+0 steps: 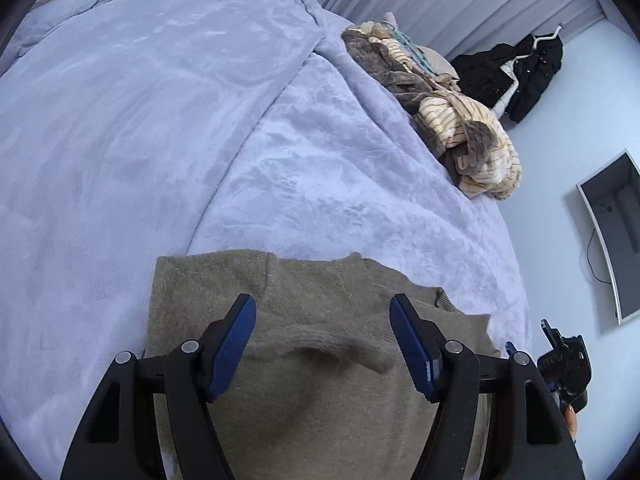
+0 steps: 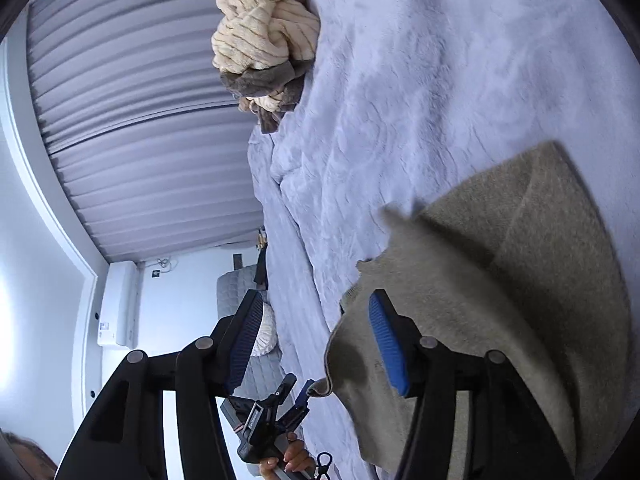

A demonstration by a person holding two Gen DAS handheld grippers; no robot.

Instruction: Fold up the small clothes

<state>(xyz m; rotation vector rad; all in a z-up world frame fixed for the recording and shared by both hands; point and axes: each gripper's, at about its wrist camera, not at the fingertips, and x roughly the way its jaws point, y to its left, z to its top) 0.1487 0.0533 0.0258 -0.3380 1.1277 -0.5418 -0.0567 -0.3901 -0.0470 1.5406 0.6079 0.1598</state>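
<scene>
The folded olive sweater (image 1: 320, 360) lies flat on the bed (image 1: 160, 140), released. Both jaws spread empty: left hand-held gripper (image 1: 323, 344) above it, right hand-held gripper (image 2: 316, 340) at its 9 o'clock edge, letting the fold settle.

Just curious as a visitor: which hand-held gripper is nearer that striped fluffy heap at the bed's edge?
Hard to call; neither is near it. The left hand-held gripper and the right hand-held gripper both hang open over the olive sweater, with the striped heap far across the blanket.
</scene>
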